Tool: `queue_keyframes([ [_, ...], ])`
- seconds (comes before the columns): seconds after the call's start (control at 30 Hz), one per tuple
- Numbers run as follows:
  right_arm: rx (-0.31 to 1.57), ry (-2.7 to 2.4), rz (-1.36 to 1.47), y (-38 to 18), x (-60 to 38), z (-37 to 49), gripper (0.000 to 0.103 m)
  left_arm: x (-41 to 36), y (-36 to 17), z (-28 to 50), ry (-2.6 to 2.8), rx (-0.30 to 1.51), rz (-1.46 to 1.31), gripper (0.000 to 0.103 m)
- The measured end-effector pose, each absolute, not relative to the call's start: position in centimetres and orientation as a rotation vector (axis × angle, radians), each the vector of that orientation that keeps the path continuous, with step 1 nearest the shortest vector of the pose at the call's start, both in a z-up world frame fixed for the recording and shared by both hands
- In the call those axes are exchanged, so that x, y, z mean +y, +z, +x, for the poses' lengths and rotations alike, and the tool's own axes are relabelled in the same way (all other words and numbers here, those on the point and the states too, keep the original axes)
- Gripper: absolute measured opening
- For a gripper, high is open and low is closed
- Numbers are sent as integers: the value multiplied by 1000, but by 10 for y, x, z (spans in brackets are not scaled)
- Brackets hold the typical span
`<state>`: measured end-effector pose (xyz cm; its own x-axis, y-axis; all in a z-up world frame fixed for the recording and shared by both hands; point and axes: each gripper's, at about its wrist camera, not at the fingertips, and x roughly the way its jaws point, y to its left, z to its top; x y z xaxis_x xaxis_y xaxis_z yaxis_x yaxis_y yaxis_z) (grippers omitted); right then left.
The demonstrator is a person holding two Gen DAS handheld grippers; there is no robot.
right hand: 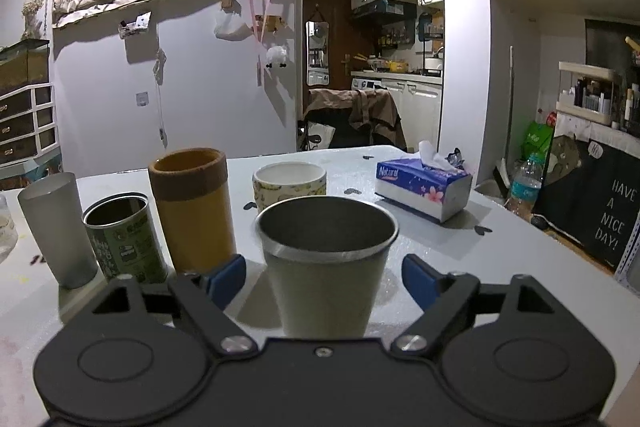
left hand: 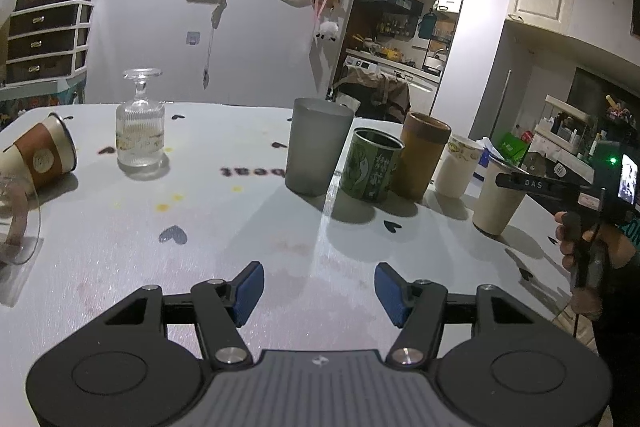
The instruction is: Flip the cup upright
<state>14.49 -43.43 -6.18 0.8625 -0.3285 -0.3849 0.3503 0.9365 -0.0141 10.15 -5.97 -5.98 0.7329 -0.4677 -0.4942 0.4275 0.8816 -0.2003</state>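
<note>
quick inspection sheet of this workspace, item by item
surface: white table with dark heart prints and yellow stains
job's things: brown-sleeved paper cup lying on its side far left; clear glass tipped beside it; metal-rimmed cream cup upright
clutter: upside-down ribbed glass goblet, frosted grey tumbler, green tin, tall brown cylinder, white patterned cup, blue tissue box
grippers: left claw open, empty; right claw open around the cream cup, pads apart from it
cables: nothing seen
surroundings: kitchen doorway, drawer unit
</note>
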Motion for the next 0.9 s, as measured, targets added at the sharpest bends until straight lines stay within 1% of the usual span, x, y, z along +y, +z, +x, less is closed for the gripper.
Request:
queue_keyframes([
  [0.17, 384, -348, 76, -53, -429, 130, 85, -68, -52, 104, -492, 535, -67, 62],
  [0.33, 323, -312, 76, -37, -412, 93, 85, -77, -41, 104, -487, 494, -67, 63],
  [0.4, 293, -303, 65, -31, -402, 75, 85, -81, -37, 102, -486, 474, -71, 68],
  [0.53, 247, -276, 67, -24, -387, 42, 86, -90, -33, 96, -487, 443, -68, 71],
  [0.6, 228, -266, 66, -21, -379, 27, 86, -95, -32, 91, -484, 434, -65, 77],
  [0.67, 214, -263, 64, -20, -372, 15, 86, -99, -32, 86, -478, 422, -58, 80],
  [0.77, 207, -263, 64, -19, -363, 1, 87, -104, -33, 79, -477, 418, -62, 89],
  [0.9, 208, -274, 73, -21, -355, -11, 89, -108, -35, 70, -473, 409, -59, 96],
])
